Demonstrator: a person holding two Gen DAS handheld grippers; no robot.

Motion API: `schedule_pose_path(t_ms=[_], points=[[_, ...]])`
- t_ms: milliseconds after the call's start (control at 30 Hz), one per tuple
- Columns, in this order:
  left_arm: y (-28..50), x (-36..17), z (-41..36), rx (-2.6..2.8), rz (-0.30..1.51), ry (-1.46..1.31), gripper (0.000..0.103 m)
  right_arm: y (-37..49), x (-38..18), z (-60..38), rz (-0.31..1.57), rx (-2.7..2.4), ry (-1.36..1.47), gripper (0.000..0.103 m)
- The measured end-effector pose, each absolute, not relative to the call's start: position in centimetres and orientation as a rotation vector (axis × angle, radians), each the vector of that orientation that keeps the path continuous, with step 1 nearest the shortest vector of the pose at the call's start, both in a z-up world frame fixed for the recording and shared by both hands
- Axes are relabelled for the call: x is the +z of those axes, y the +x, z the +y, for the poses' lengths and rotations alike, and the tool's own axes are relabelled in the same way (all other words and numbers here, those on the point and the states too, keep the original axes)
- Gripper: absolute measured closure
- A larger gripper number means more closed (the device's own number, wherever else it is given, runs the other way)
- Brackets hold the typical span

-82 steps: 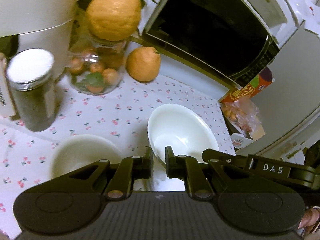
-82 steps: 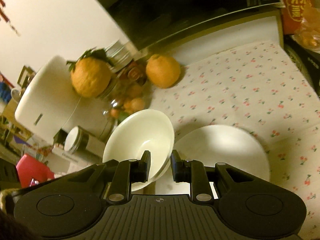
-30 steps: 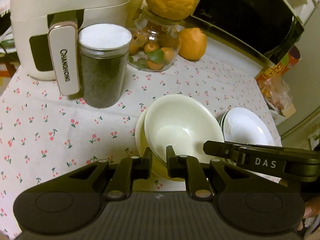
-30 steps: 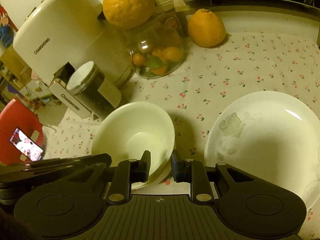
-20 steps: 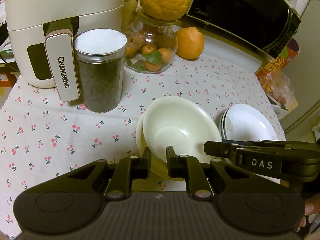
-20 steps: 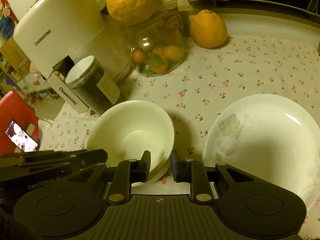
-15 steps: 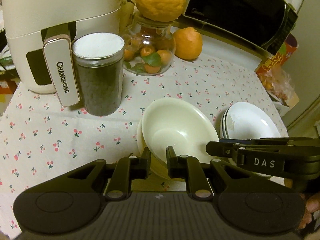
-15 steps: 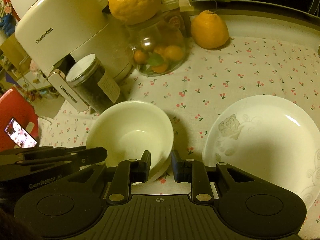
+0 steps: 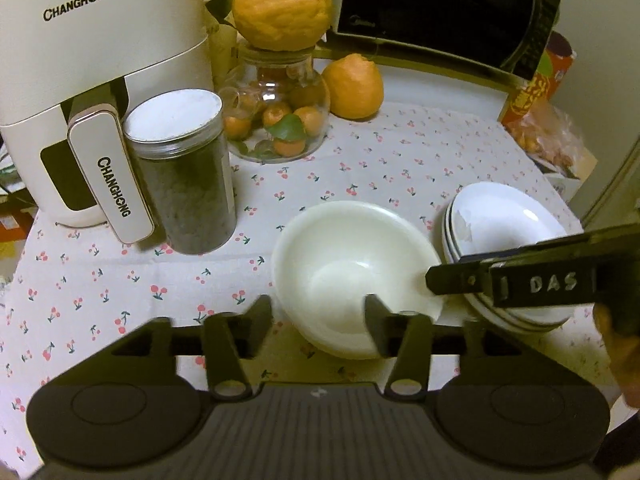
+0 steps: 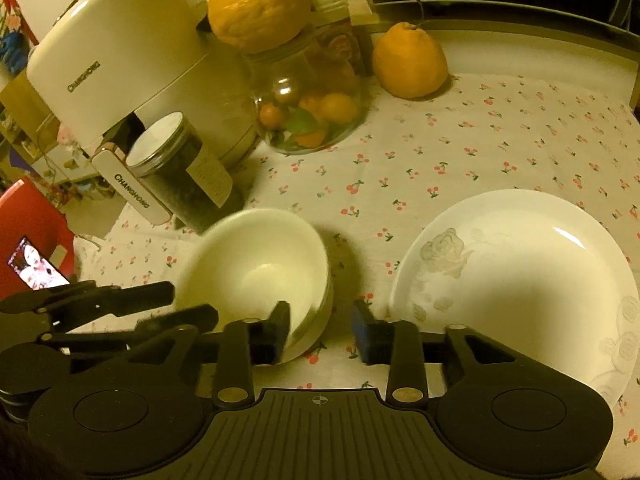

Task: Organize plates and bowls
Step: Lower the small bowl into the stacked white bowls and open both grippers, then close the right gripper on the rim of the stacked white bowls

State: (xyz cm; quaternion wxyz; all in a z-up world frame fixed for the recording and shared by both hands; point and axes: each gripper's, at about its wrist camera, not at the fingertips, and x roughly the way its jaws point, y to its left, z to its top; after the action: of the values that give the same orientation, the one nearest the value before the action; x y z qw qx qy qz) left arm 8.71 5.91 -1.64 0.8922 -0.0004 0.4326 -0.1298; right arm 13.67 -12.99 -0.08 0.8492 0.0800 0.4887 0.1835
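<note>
Two cream bowls sit nested on the cherry-print tablecloth, beside a stack of white plates. My left gripper straddles the top bowl's near rim: one finger is outside, the other inside. Its jaws are opening and the pads are clear of the rim. My right gripper straddles the same bowls from the other side. Its jaws are also opening and no longer press the rim. The top plate, rose-patterned, lies just to its right. Each gripper shows in the other's view.
A white air fryer, a dark jar with a white lid and a glass jar of small oranges topped by a large citrus stand behind. Further back are a loose orange, a microwave and a snack bag. A red stool stands beyond the table's edge.
Both grippers were shut on the top bowl's rim and have now spread apart, letting it go. The bowl rests level in the lower bowl. The left view has rolled slightly.
</note>
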Motion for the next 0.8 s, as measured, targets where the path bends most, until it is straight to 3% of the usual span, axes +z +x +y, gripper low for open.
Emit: schedule_pose_path(t_ms=[67, 233, 400, 533, 800], points=[[8.7, -1.8, 6.1, -0.278, 0.899, 0.001, 0.047, 13.7, 0.0, -13.2, 1.03, 0.388, 0.171, 0.061], [8.2, -1.9, 6.7, -0.308, 0.86, 0.004, 0.02, 13.8, 0.2, -13.8, 1.018, 0.396, 0.182, 0.046], [7.7, -2.4, 7.0, -0.349, 0.816, 0.023, 0.006, 14.0, 0.4, -14.4, 0.99, 0.421, 0.206, 0.03], [6.9, -2.6, 7.2, -0.396, 0.761, 0.04, 0.001, 14.2, 0.2, -14.7, 0.957, 0.479, 0.247, 0.019], [5.6, -3.7, 7.1, -0.527, 0.733, 0.081, 0.001, 14.9, -0.2, -14.1, 0.917, 0.539, 0.253, 0.018]])
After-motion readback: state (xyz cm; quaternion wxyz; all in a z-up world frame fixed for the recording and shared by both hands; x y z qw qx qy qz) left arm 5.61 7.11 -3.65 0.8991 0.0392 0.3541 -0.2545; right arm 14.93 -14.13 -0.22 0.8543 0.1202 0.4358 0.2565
